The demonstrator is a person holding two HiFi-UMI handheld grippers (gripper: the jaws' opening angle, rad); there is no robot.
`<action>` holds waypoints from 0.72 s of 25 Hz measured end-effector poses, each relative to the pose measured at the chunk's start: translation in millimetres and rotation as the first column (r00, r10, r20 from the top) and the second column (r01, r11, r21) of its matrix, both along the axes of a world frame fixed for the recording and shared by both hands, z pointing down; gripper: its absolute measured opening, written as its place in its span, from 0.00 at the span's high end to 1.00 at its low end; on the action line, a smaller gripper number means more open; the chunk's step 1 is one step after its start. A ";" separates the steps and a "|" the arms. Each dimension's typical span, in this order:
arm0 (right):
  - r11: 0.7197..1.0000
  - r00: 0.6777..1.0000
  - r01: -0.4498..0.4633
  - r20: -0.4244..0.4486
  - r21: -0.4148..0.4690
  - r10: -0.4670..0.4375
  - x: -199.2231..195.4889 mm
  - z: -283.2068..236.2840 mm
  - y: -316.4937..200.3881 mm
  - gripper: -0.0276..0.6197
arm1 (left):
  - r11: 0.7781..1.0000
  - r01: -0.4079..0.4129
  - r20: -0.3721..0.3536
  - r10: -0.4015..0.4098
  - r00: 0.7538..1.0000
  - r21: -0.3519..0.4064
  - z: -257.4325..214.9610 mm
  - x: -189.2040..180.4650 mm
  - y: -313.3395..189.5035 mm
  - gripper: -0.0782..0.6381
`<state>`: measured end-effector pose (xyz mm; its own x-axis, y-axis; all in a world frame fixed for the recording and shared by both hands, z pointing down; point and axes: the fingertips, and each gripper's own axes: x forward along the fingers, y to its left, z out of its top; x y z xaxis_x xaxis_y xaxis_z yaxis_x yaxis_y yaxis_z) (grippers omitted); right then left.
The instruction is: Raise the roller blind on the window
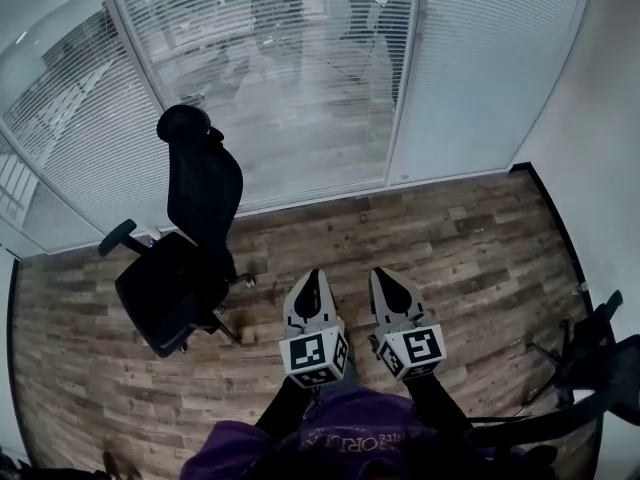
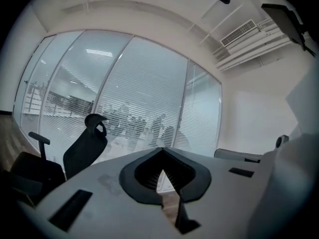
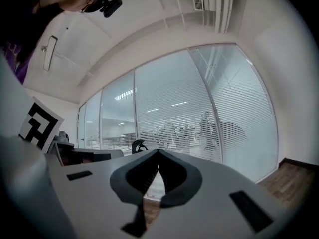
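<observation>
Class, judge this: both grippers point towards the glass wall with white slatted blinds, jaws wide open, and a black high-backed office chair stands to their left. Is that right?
No. The jaws are not wide open: the left gripper and the right gripper are both shut and empty, tips meeting, as each gripper view shows. The rest stands.
</observation>
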<state>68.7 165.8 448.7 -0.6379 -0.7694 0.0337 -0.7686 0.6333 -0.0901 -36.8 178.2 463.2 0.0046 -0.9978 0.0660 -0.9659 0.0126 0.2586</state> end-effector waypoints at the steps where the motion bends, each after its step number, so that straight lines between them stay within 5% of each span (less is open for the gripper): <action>1: 1.000 1.000 0.004 0.005 0.007 -0.004 -4.9 0.2 -21.1 0.96 | 1.000 0.002 -0.005 -0.002 1.000 0.016 0.9 -4.0 -22.9 0.89; 5: 1.000 1.000 0.008 0.022 0.027 -0.009 -22.2 -4.2 -118.7 0.96 | 1.000 -0.001 -0.050 0.001 0.999 0.017 1.5 -19.6 -125.9 0.89; 10: 0.998 1.000 0.005 0.029 0.057 -0.007 -48.3 -24.2 -237.6 0.96 | 0.998 -0.034 0.014 0.034 0.999 0.055 -19.1 -42.3 -242.6 0.89; 18: 0.999 0.998 -0.034 0.049 0.037 0.032 -56.4 -20.1 -348.9 0.96 | 0.999 -0.040 -0.019 0.040 0.999 -0.003 -8.9 -55.9 -351.2 0.89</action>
<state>12.4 -183.1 428.5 -0.6123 -0.7902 -0.0261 -0.7845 0.6113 -0.1041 -92.8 -173.0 454.3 0.0454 -0.9966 0.0688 -0.9605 -0.0246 0.2773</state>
